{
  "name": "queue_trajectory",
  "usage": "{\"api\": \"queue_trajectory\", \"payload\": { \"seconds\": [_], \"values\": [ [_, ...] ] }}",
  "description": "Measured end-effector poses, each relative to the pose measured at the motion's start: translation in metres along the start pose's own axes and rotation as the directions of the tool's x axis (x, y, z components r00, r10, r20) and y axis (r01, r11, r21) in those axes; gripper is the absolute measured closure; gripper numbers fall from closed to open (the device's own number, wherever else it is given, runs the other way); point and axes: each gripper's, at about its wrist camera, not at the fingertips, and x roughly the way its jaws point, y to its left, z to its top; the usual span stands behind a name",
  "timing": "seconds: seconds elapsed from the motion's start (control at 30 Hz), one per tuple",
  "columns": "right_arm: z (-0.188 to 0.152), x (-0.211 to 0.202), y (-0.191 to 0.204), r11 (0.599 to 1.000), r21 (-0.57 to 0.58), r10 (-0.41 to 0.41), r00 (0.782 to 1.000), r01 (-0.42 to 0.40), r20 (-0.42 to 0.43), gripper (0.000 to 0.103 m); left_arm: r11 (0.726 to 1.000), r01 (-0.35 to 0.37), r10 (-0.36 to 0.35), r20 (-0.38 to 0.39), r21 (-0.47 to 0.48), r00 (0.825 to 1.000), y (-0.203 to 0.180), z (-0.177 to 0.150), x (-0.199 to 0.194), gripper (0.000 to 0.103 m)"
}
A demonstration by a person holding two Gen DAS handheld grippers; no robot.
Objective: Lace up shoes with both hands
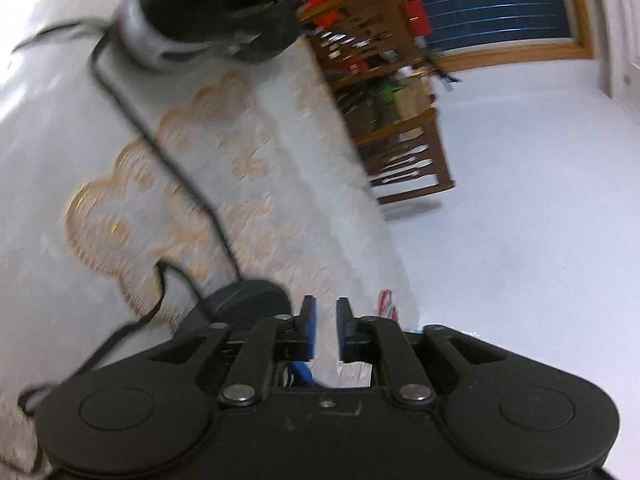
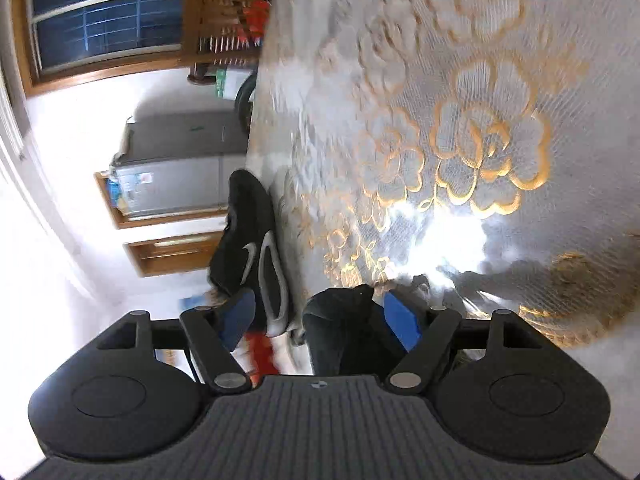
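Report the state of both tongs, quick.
Left tongs: barely open, a narrow gap, holding nothing.
Right tongs: wide open; a dark object sits between the pads, apparently not clamped.

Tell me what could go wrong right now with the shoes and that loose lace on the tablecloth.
1. The black lace trails loose across the lace tablecloth from the far shoe; a gripper could snag it and drag that shoe.
2. The left gripper has only a narrow gap and nothing visibly between its pads, so it may have missed the lace.
3. In the right wrist view a shoe sits by the table edge and could be knocked off.
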Motion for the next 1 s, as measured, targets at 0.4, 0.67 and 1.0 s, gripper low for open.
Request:
{"api": "queue_trajectory", "payload": {
  "seconds": [0.4, 0.67, 1.0],
  "values": [
    [0.038, 0.037, -0.012, 0.975, 0.116, 0.209, 0.958, -0.189, -0.196, 0.018, 0.992, -0.052, 0.050, -0.024, -0.115, 0.998, 0.050, -0.021, -0.021, 0.049],
    [0.020, 0.054, -0.003, 0.860, 0.222, 0.506, 0.823, -0.459, -0.259, 0.019, 0.973, 0.183, -0.164, 0.137, -0.141, 0.977, 0.056, 0.016, 0.013, 0.091],
    [0.000, 0.011, 0.079, 0.749, 0.060, 0.628, 0.676, -0.660, -0.385, 0.025, 0.961, 0.250, -0.255, 0.030, 0.121, 0.967, -0.025, 0.025, -0.011, 0.093]
  ]
}}
